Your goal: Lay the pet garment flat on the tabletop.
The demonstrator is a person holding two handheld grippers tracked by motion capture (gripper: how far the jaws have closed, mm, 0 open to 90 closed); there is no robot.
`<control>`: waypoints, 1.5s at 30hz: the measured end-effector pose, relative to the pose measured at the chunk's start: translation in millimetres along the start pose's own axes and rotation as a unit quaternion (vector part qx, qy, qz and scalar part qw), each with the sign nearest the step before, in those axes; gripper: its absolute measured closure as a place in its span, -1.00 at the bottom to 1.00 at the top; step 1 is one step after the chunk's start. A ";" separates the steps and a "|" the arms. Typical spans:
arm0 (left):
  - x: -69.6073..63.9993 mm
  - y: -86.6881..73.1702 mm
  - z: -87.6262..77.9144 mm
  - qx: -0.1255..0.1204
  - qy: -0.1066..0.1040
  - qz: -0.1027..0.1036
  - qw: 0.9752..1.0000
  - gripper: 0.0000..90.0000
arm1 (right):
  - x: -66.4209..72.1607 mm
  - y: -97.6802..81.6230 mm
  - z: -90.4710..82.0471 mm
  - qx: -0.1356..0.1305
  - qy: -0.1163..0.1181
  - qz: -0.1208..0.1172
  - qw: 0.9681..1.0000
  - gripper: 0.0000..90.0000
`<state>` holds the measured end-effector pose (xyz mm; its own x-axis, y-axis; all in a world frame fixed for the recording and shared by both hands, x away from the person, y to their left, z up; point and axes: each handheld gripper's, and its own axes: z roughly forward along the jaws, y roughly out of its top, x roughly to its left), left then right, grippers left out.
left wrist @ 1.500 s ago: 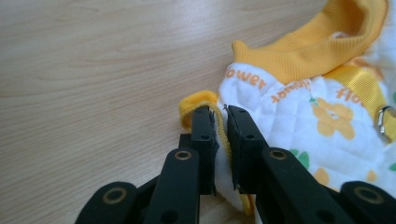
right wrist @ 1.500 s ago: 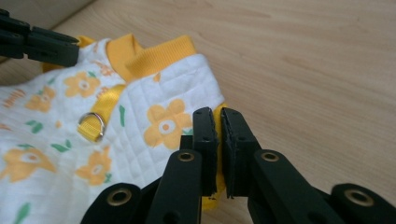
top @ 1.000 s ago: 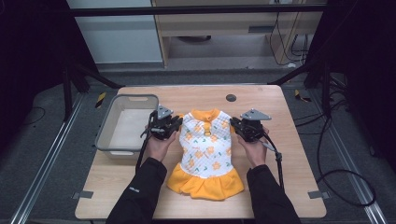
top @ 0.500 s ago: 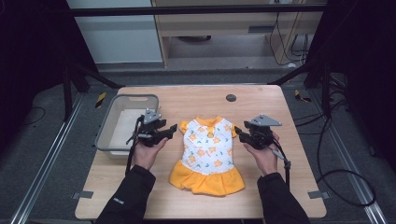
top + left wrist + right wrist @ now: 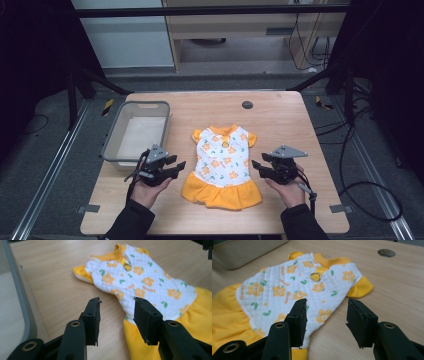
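The little dress lies flat in the middle of the table, collar away from the person — white flowered top, orange skirt. Left gripper hovers at its left edge, jaws apart and just closing a little, holding nothing; right gripper flanks the other side, jaws apart, gripping nothing.
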<state>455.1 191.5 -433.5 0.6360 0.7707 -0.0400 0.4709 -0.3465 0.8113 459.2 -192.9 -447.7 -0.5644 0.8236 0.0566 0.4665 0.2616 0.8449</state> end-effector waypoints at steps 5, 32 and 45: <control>-5.4 -25.1 4.1 0.033 -0.010 0.007 0.999 0.32 | 9.9 -23.5 -3.2 0.032 0.024 0.001 0.999 0.16; -24.8 -54.1 21.2 0.129 -0.055 0.021 0.990 0.90 | 22.8 -54.5 2.0 0.129 0.042 -0.007 0.991 0.94; -28.7 -42.6 0.1 0.064 -0.046 0.026 0.997 0.62 | 16.9 -48.9 -9.4 0.080 0.035 0.004 0.996 0.83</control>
<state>416.9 184.1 -467.0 0.7123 0.6995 -0.0569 0.5057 -0.4553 0.7328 420.4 -196.5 -483.1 -0.6040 0.7901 0.1045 0.5706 0.3371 0.7488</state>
